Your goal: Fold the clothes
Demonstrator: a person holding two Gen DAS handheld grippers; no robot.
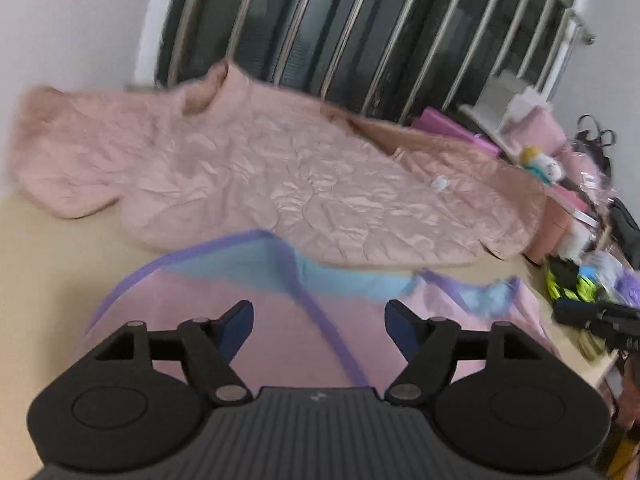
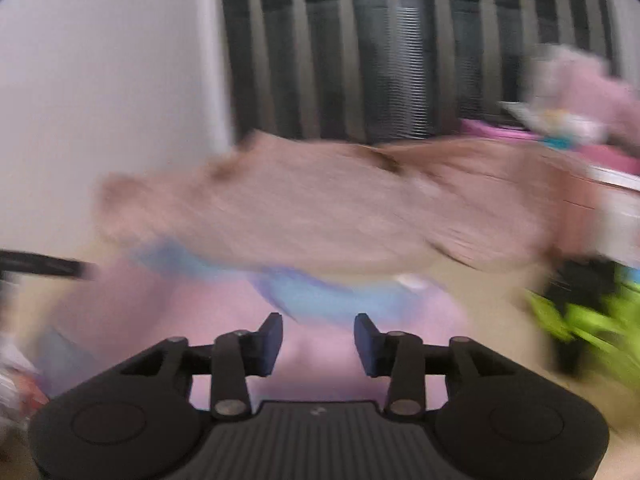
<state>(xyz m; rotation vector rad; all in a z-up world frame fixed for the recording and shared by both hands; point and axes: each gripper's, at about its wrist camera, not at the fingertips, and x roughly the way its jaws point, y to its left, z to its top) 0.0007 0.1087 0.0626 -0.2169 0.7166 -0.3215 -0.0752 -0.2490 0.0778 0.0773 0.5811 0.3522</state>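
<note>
Our left gripper (image 1: 319, 322) and right gripper (image 2: 318, 336) hang spread, empty, above the pink-blue garment (image 1: 256, 304); beyond it the quilted pink jacket (image 1: 280, 176) lies unfolded.

A lived-in home room is indicated: a dark window behind metal security bars (image 1: 360, 40), plain white walls (image 1: 72, 20), a small plush toy (image 1: 540, 164) among pink boxes (image 1: 460, 128), and household clutter beside a beige desk (image 1: 48, 264).

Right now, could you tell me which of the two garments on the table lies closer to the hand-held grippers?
The light pink garment with blue panel and purple trim, directly under both open hand-held grippers; the crinkled dusty-pink jacket lies farther back, toward the window bars.
</note>
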